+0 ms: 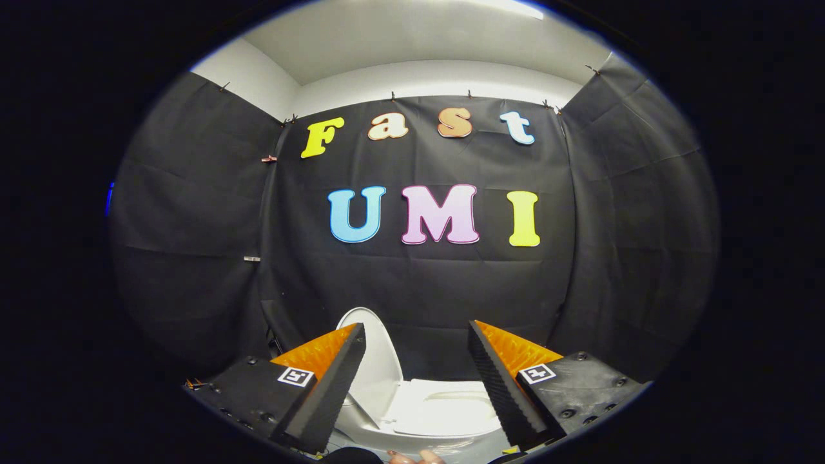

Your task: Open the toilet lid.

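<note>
Already up: toilet lid (377,361) raised, leaning back toward the booth wall (425,283), seat (445,406) exposed beyond the fingers. Gripper (417,380) spread wide, clamping nothing, drawn clear of the toilet, probably because the lift looks finished. Possibly fingertips (412,457) of a hand below; too cropped to say.

Dim booth, overhead light, fisheye-bent edges

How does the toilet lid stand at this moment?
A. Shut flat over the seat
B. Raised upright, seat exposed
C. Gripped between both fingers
B: the toilet lid stands upright beyond the fingers, the seat lies uncovered, and the gripper is open, holding nothing.
</note>
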